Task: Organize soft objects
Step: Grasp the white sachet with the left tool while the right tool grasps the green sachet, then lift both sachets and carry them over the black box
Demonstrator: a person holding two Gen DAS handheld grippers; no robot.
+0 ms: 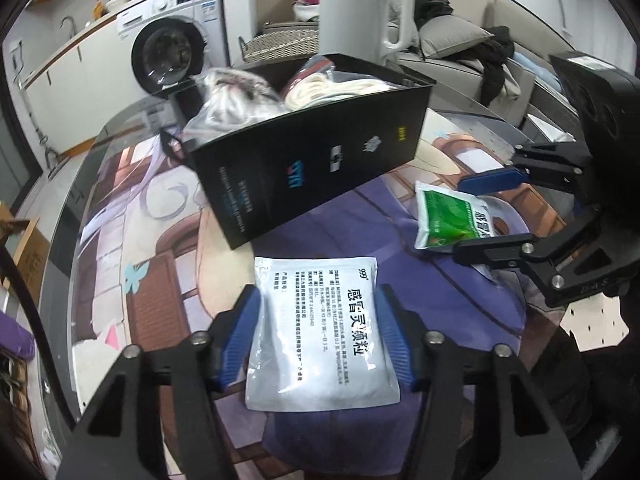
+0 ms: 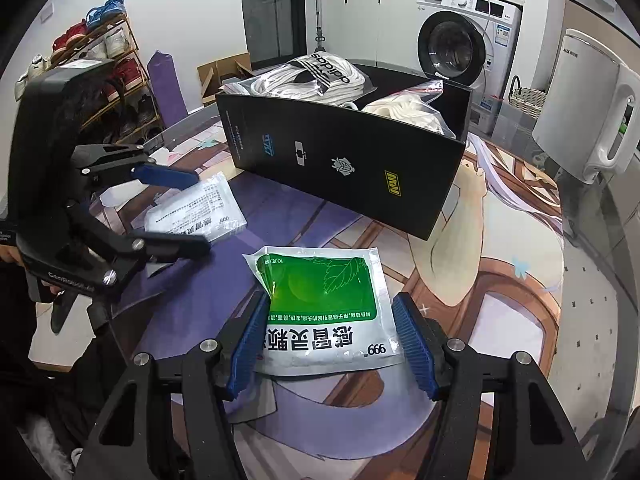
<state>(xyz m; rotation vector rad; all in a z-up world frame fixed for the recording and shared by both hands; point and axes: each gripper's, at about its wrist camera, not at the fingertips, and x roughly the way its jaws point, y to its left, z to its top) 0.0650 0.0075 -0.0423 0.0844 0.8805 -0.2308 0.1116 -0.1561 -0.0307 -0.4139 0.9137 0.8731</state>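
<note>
A white medicine pouch (image 1: 320, 340) (image 2: 212, 200) lies on the printed table mat, and my left gripper (image 1: 318, 292) (image 2: 202, 210) has its blue pads pressed on the pouch's two long edges. A green and silver pouch (image 2: 320, 280) (image 1: 444, 216) sits to its right. My right gripper (image 2: 332, 298) (image 1: 460, 220) is shut on this one, whose left edge is buckled upward by the pad. Behind both stands an open black box (image 1: 312, 160) (image 2: 340, 168) that holds bagged white laces and cloth.
A white electric kettle (image 1: 360, 12) (image 2: 584, 108) stands behind the box on the glass table. Off the table are a washing machine (image 1: 168, 48) (image 2: 452, 48), a wicker basket (image 1: 280, 42), a sofa with clothes (image 1: 460, 40) and a shoe rack (image 2: 104, 64).
</note>
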